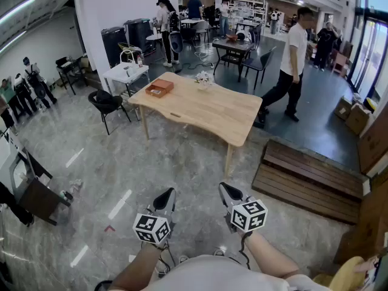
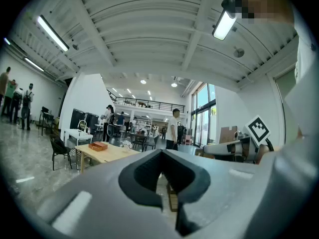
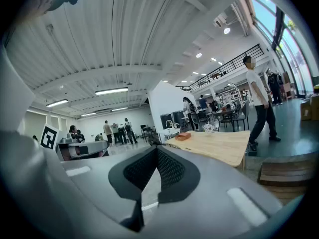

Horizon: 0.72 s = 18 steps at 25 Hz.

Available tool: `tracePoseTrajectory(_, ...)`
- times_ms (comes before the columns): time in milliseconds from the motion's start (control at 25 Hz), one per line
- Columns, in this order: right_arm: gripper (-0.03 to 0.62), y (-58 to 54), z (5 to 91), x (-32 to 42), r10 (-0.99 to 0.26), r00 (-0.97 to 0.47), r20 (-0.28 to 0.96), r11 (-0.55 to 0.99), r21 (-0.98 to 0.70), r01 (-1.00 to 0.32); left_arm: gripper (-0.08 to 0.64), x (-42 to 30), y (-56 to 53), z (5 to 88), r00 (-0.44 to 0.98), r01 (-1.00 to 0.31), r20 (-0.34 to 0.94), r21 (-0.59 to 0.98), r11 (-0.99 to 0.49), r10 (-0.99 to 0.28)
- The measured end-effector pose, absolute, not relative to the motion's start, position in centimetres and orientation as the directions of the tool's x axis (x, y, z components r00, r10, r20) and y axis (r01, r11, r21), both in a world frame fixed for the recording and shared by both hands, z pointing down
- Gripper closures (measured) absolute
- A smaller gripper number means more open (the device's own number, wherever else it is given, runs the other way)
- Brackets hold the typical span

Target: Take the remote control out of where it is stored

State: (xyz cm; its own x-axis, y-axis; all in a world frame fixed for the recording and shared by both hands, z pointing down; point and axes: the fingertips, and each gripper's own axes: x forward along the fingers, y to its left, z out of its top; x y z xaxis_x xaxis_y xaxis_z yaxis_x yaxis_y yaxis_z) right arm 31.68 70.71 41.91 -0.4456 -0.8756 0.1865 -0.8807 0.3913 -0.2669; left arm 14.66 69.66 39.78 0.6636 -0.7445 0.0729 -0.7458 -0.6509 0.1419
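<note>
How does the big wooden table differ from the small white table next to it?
The wooden table is much larger than the white table. The wooden table is light wood with a wavy edge, while the white table is plain white and squarish. The wooden table carries a brown box and white flowers; the white table's items are too small to identify. Both stand on the grey floor.
</note>
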Motion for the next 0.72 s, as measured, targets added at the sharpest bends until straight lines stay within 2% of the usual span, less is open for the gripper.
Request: tracePoseTrajectory(720,0.566,69.8,42.3,29.9,-0.851,-0.484,0.205,0.433,-0.249,-0.866,0.56,14.0,69.1,40.0,0.647,-0.758,0.083,0.172,-0.629,-0.758)
